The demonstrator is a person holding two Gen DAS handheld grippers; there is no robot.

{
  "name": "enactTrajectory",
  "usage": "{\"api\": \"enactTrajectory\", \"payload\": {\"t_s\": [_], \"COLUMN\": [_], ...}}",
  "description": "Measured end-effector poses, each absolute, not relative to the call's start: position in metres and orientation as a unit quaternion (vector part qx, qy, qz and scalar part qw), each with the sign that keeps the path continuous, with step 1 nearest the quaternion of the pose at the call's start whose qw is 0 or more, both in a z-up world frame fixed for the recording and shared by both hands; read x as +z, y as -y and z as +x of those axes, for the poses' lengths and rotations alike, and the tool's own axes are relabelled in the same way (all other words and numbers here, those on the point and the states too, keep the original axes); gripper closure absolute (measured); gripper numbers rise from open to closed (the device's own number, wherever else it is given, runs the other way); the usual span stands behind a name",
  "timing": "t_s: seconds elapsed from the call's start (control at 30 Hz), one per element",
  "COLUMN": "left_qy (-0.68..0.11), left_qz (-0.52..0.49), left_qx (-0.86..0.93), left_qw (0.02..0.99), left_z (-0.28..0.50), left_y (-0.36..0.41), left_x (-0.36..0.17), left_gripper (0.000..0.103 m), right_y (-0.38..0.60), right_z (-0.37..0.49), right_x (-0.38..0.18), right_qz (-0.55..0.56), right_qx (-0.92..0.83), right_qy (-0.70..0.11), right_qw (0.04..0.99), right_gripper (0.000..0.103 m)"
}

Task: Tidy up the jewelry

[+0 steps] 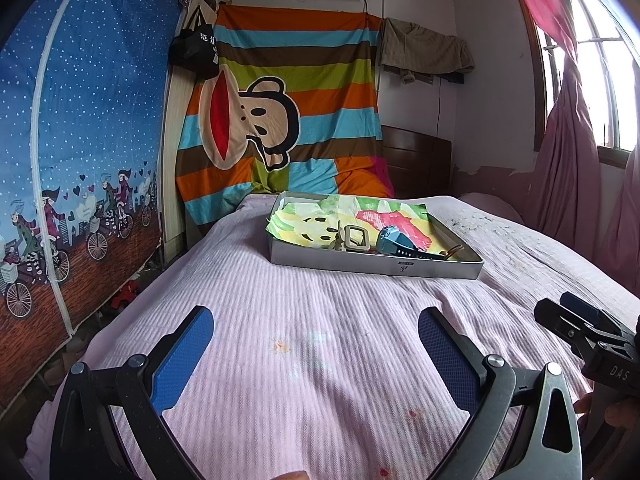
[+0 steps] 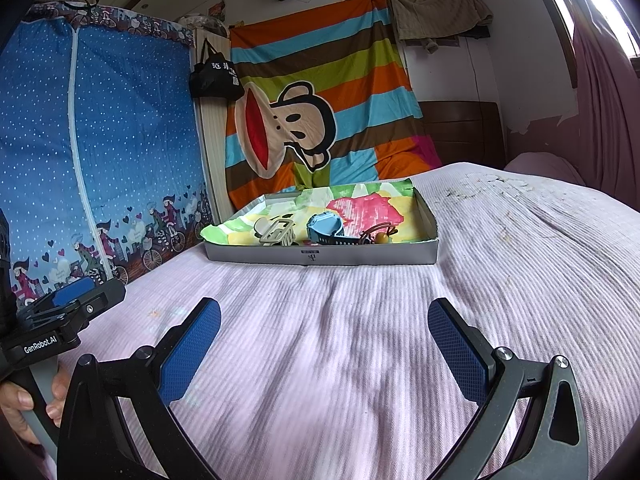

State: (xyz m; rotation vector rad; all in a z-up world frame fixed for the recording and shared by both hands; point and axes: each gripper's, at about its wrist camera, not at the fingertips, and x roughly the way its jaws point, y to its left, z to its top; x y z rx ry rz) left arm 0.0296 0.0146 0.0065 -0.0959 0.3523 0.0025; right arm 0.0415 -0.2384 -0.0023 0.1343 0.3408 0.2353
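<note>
Blue watch point(image 2: 325, 227) in grey box point(image 2: 320, 257), well beyond both empty, wide-apart hand-held grippers point(image 2: 324, 344).

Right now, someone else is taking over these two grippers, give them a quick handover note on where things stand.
Left gripper: open, empty, over the pink bedspread.
Right gripper: open, empty, alongside it.
Grey tray sits ahead on the bed, lined with a colourful cloth. Inside it: beige hair clip, blue watch, brown hair tie with a bead.
Done: all visible pieces lie in the tray.
Left: possibly tidying them within the tray; nothing is gripped.
</note>
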Motion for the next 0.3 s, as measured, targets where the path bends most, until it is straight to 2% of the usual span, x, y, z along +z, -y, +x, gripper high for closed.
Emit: {"api": "enactTrajectory", "payload": {"t_s": [0.3], "left_qy": [-0.175], "left_qz": [-0.047], "left_qx": [0.005], "left_qw": [0.983], "left_z": [0.0296], "left_y": [-0.0139], "left_x": [0.0066], "left_gripper": [0.000], "right_y": [0.2379], "right_z": [0.0413], "right_x": [-0.0023], "right_qz": [0.066], "right_qx": [0.117], "right_qy": [-0.169], "right_qw": [0.976], "right_gripper": [0.001]}}
